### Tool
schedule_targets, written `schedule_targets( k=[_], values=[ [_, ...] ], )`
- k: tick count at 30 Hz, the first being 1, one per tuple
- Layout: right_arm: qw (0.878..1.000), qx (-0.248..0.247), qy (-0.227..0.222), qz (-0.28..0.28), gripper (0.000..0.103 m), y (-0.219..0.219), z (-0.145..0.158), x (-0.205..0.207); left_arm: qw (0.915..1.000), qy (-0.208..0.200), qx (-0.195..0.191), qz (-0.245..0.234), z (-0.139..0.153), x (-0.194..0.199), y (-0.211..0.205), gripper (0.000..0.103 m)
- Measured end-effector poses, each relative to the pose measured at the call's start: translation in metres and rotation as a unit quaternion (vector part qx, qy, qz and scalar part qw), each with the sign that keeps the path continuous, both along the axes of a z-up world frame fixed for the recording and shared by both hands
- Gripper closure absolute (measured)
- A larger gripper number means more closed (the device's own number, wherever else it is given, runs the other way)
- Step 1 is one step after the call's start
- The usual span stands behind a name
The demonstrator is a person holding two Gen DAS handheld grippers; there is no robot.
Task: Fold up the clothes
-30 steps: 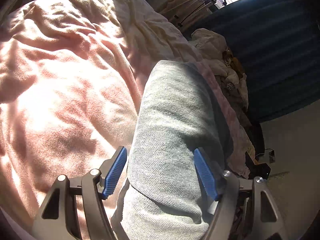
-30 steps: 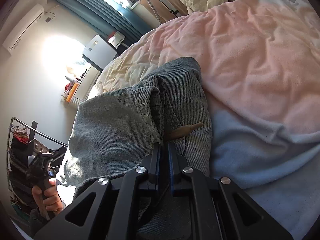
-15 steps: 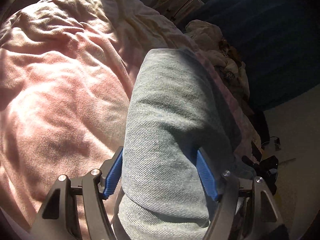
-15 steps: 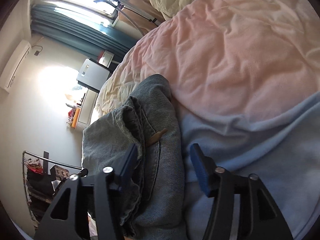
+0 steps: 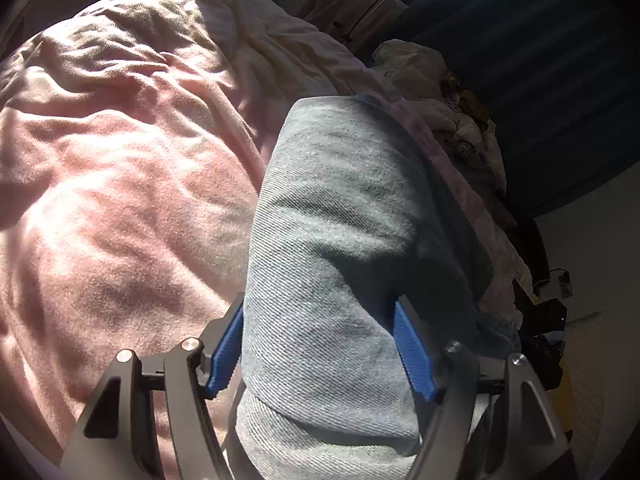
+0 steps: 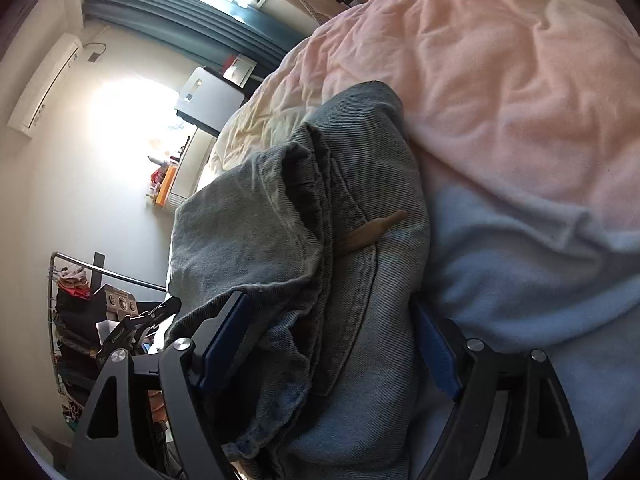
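The bed (image 6: 520, 60) fills most of both views under a rumpled pink blanket (image 5: 120, 200), with a pale blue cover (image 6: 520, 280) lying nearer me. My folded jeans (image 6: 360, 280) lie on the bed along the blanket's edge, a brown tag (image 6: 372, 232) showing on the denim. My left tool (image 5: 320, 344) straddles the folded jeans (image 5: 340, 240), blue pads spread wide on either side. My right tool (image 6: 332, 344) has just been opening; its pads stand apart, and the jeans' bunched edge lies loose between them.
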State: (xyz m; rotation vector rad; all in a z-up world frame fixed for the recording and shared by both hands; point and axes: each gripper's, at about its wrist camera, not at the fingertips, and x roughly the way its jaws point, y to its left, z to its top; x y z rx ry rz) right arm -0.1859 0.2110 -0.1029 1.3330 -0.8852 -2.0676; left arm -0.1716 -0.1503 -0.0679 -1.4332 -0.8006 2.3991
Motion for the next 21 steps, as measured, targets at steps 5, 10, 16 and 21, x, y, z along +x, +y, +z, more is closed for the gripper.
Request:
schedule_targets(
  k=[5,10,16,21],
  values=[
    [0.999,-0.019,0.022,0.015,0.016,-0.011,0.016,-0.001,0.9998,0.0,-0.017,-0.008,0.001,-0.003,0.008,0.032],
    [1.0,0.01,0.006,0.028,0.015,-0.025,-0.002,-0.013,0.9986,0.006,-0.051,-0.017,0.005,-0.004,0.021,0.033],
    [0.999,0.019,0.009,0.037,0.015,-0.037,0.008,-0.015,0.9969,0.009,-0.076,-0.015,0.007,-0.005,0.032,0.035],
    [0.997,0.061,0.013,0.048,0.017,-0.052,0.011,-0.016,0.9955,0.01,-0.093,-0.018,0.006,-0.008,0.04,0.036]
  ],
)
